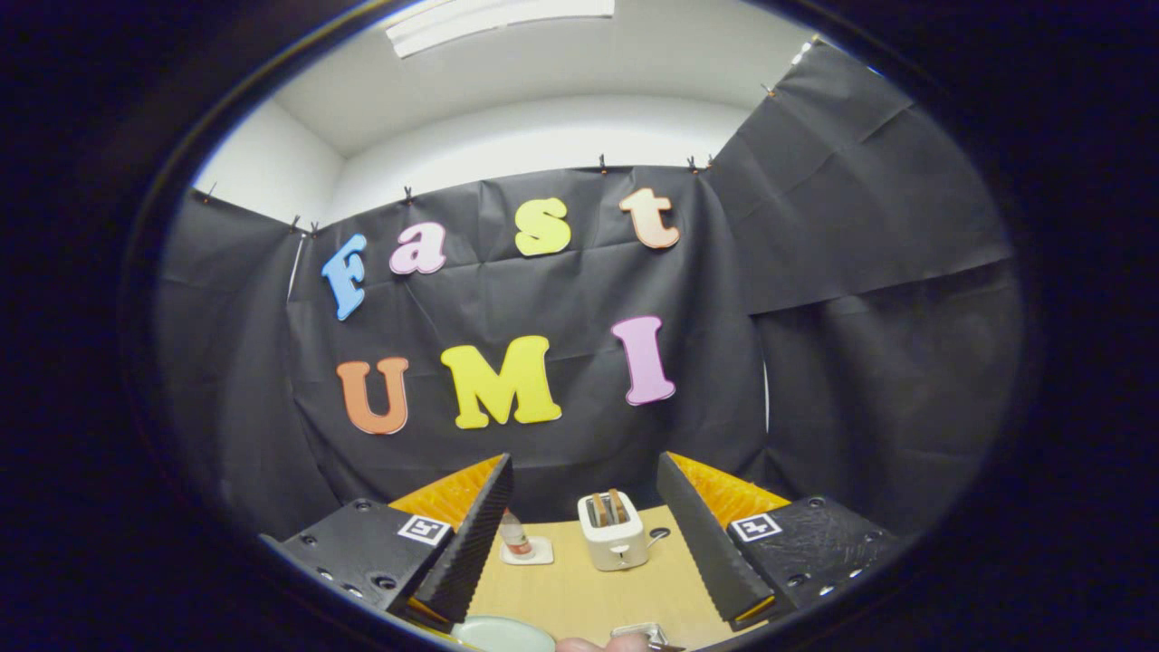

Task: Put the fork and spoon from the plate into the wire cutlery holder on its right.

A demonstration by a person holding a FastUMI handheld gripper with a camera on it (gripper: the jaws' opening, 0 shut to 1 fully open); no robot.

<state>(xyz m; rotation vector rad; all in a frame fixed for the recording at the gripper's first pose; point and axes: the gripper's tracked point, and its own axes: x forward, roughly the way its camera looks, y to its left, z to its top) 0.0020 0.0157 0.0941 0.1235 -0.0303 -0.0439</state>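
1. Gripper view: the gripper [584,534] is held up high and level, its two ridged black fingers [471,543] spread wide apart w/ nothing between them.
2. Orange backing shows behind each finger, and a small square black-and-white marker sits on each black finger mount.
3. Tan wooden table [579,593] lies below and ahead, seen in the gap between the fingers.
4. Beyond the fingers, near the table's far edge, stands a cream toaster [614,532] w/ two slices of toast upright in its slots.
5. Just left of the toaster, close to the left finger, a small bottle [514,534] stands on a white coaster.
6. Pale green plate [502,634]: just its rim shows, below the left finger at the near edge of the table. Can't tell if fork or spoon lie on it.
7. Near the right finger's base, a bit of a metal thing [641,631], poss. the wire holder; too little shows to be sure.
8. Fingertips of a person's hand [602,645] peek in beside it at the very bottom.
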